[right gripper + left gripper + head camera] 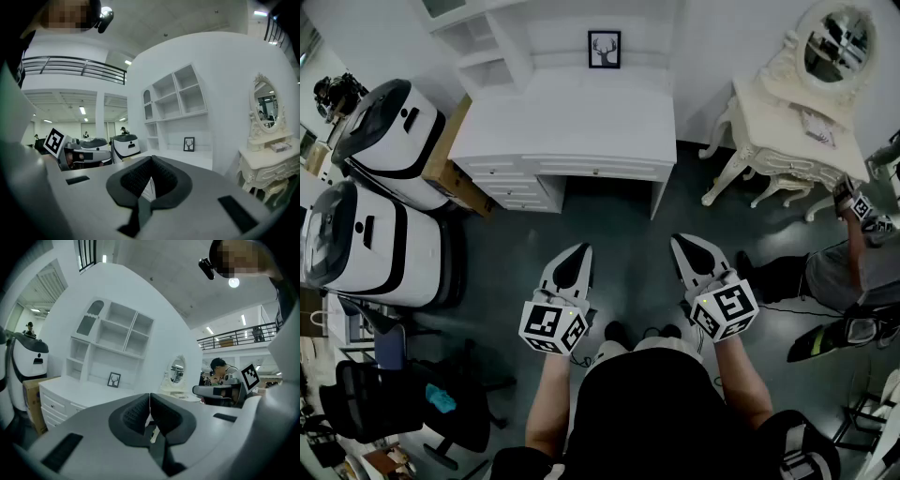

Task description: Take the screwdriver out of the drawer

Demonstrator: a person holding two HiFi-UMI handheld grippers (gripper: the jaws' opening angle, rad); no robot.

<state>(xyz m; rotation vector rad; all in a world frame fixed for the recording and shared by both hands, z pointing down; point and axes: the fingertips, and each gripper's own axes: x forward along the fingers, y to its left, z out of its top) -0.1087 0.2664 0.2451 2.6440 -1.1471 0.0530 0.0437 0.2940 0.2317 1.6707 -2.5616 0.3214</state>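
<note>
Both jaw pairs tight together: left gripper (583,249), right gripper (678,240) (short of desk (572,127)).

Smooth matt white desk (572,122), glossy plastic machines (394,141) at left, brown cardboard box (448,167), dull dark floor (626,242)

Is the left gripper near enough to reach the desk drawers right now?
Probably not: the left gripper is shut and well short of the closed drawers, with bare floor between. Nothing blocks the way.
</note>
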